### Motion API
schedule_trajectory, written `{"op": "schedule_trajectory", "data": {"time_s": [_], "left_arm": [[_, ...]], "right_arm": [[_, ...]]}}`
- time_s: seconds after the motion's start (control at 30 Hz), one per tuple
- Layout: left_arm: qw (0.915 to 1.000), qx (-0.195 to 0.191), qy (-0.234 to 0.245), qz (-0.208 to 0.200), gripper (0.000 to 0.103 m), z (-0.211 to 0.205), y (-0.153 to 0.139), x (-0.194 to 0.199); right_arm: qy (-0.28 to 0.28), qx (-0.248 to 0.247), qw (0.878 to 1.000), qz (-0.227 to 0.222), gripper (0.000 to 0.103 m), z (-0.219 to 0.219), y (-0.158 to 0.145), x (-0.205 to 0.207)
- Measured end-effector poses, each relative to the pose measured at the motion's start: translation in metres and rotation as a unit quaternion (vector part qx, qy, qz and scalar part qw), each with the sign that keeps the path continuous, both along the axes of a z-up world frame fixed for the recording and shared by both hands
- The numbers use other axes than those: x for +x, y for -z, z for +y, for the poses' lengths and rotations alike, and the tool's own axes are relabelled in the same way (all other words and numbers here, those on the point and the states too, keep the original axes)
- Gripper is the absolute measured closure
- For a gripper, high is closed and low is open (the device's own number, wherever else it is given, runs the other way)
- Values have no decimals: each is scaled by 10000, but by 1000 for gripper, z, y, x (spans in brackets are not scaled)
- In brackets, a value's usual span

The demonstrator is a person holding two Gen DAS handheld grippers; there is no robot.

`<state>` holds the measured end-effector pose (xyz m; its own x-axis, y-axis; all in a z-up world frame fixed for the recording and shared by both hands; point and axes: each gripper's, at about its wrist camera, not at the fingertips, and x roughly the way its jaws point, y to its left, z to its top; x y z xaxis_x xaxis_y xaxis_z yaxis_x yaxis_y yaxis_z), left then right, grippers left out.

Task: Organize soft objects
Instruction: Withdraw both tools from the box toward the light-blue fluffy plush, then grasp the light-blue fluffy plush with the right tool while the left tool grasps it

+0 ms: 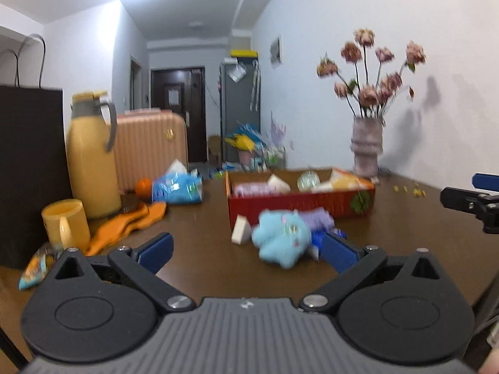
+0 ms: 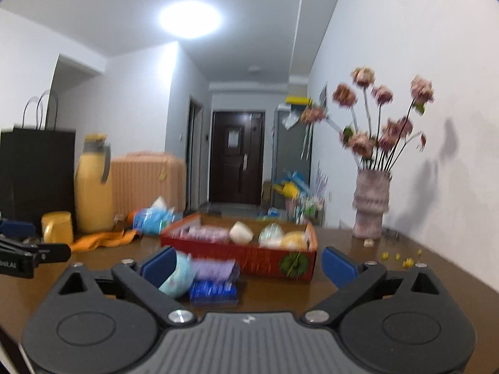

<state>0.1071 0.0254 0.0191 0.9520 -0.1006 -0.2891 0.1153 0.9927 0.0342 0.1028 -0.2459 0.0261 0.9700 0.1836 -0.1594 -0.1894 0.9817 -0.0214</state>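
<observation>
A light blue plush toy (image 1: pixel 282 237) lies on the brown table in front of a red cardboard box (image 1: pixel 299 204). A purple fuzzy item (image 1: pixel 318 218), a white sponge wedge (image 1: pixel 240 232) and a blue packet (image 2: pixel 213 291) lie beside it. The box (image 2: pixel 243 254) holds pink, white and yellow soft items and a clear ball. My left gripper (image 1: pixel 248 251) is open and empty, just short of the plush. My right gripper (image 2: pixel 248 265) is open and empty; the plush (image 2: pixel 177 275) sits by its left finger. The right gripper also shows at the left wrist view's right edge (image 1: pixel 474 204).
A yellow thermos (image 1: pixel 90 155), a yellow mug (image 1: pixel 65 227), an orange cloth (image 1: pixel 131 224), a blue tissue pack (image 1: pixel 176 188) and a black bag (image 1: pixel 31 162) stand at the left. A vase of flowers (image 1: pixel 367 146) stands by the right wall. A pink suitcase (image 1: pixel 149 146) is behind the table.
</observation>
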Motion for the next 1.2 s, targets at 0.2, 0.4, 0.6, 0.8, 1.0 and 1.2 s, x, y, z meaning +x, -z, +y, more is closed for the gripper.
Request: {"op": "schedule_trajectory", "data": {"time_s": [0.2, 0.4, 0.6, 0.8, 1.0, 1.2], "left_arm": [[9998, -82, -141, 121, 0, 8, 1, 13], [9994, -114, -31, 315, 0, 1, 6, 45], [9984, -139, 228, 490, 0, -10, 18, 95], [9942, -401, 563, 825, 25, -11, 29, 163], [9823, -1075, 916, 1228, 31, -2, 40, 215], [9615, -1680, 1217, 1800, 59, 10, 52, 240]], "right_arm": [[-175, -191, 9995, 185, 3, 12, 10, 9], [-258, -149, 9990, 338, 7, 16, 14, 29], [-467, 166, 9953, 828, 30, 16, 25, 67], [-880, 615, 9831, 1485, 63, 24, 41, 121], [-1365, 1143, 9657, 1892, 63, 45, 54, 172], [-1419, 1323, 9581, 2107, 62, 65, 69, 207]]}}
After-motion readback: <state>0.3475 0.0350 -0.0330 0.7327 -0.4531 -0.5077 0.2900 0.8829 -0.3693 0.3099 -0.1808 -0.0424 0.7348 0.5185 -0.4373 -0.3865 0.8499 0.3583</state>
